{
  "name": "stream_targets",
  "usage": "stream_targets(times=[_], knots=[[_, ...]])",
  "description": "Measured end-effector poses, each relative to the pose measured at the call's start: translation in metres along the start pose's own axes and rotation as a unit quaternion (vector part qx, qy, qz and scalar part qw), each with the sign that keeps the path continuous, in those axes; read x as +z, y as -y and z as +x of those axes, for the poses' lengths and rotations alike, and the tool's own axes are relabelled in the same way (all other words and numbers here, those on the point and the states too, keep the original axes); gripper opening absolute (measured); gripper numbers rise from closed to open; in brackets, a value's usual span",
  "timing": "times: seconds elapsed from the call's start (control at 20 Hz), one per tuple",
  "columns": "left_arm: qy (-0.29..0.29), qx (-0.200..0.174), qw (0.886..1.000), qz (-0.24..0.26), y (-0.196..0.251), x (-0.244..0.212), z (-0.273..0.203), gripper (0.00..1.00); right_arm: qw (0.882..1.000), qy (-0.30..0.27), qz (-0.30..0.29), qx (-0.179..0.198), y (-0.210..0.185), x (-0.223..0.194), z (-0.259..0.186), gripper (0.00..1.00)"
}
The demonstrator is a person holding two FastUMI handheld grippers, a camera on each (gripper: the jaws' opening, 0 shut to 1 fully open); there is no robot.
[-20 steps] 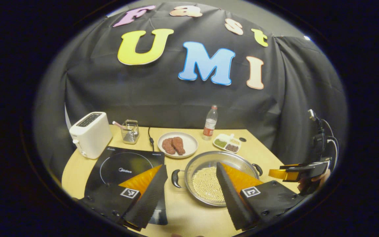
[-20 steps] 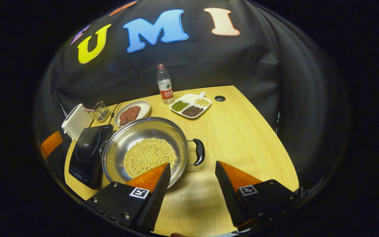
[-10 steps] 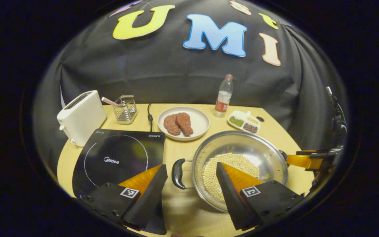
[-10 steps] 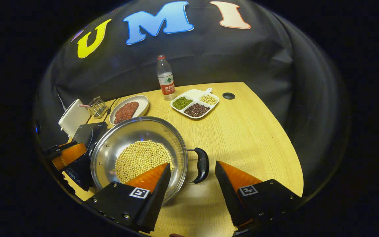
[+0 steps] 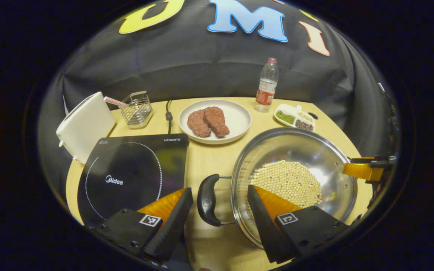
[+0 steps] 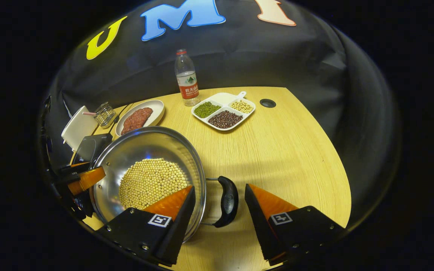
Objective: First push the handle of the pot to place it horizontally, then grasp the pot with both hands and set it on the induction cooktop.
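Wooden counter (image 6: 288, 150), pale yellow, carrying every item listed. Induction cooktop (image 5: 134, 169): black glass slab, nothing standing on it, just beside the pot on the left claw's side, so the carry looks short. Pot (image 5: 296, 180): steel, wide and shallow, resting on the counter with a layer of yellow beans (image 5: 286, 180); its two black loop handles lie level on opposite sides, one toward each claw, so the handle-pushing step looks done. Toaster (image 5: 83, 126): white, at the far edge beyond the cooktop. Plate (image 5: 239, 120): white, with two cuts of meat, behind the pot. Divided dish (image 6: 222, 113) of green, dark and pale beans, and a water bottle (image 6: 186, 79), well apart from the work. Wire basket (image 5: 137, 109), small, beside the toaster. Left claw (image 5: 217, 209): fingers spread wide, holding nothing, the near pot handle (image 5: 207, 199) lying between them untouched. Right claw (image 6: 217, 205): likewise wide open and empty, straddling the opposite handle (image 6: 227, 201). Both appear lined up for a two-sided grip; closing evenly matters, since loose beans shift if the pot tilts.
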State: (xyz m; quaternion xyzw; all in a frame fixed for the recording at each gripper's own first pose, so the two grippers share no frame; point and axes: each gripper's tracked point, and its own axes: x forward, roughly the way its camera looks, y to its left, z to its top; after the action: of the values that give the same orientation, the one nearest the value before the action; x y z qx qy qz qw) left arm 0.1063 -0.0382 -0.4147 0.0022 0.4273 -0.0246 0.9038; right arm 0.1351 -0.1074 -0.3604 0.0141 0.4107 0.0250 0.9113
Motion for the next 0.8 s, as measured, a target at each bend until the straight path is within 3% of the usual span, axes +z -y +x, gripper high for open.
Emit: stream_targets(times=[0.2, 0.3, 0.55, 0.6, 0.65, 0.7, 0.75, 0.8], knots=[[-0.004, 0.016, 0.999, 0.028, -0.001, -0.002, 0.008, 0.8, 1.0, -0.018, 0.001, -0.002, 0.0, -0.009, 0.015, 0.77], [-0.004, 0.019, 0.999, 0.035, 0.0, -0.002, 0.008, 0.71, 1.0, -0.029, 0.012, -0.002, 0.0, -0.016, 0.02, 0.7], [-0.007, 0.021, 0.999, 0.043, 0.001, -0.002, 0.008, 0.72, 0.999, -0.023, 0.028, -0.003, -0.003, -0.017, 0.023, 0.59], [-0.006, 0.022, 0.999, 0.044, 0.001, -0.003, 0.007, 0.64, 0.999, -0.023, 0.025, -0.001, -0.005, -0.017, 0.023, 0.56], [-0.005, 0.022, 0.999, 0.044, 0.0, -0.002, 0.005, 0.67, 0.999, -0.021, 0.03, 0.001, -0.006, -0.016, 0.022, 0.56], [-0.006, 0.021, 0.999, 0.044, 0.001, -0.003, 0.005, 0.61, 0.999, -0.023, 0.026, 0.003, -0.004, -0.016, 0.023, 0.5], [-0.006, 0.02, 0.999, 0.043, 0.001, -0.003, 0.005, 0.67, 0.999, -0.024, 0.024, 0.001, -0.004, -0.015, 0.023, 0.51], [-0.007, 0.021, 0.999, 0.042, 0.001, -0.004, 0.005, 0.63, 1.0, -0.021, 0.021, 0.0, -0.005, -0.014, 0.023, 0.51]])
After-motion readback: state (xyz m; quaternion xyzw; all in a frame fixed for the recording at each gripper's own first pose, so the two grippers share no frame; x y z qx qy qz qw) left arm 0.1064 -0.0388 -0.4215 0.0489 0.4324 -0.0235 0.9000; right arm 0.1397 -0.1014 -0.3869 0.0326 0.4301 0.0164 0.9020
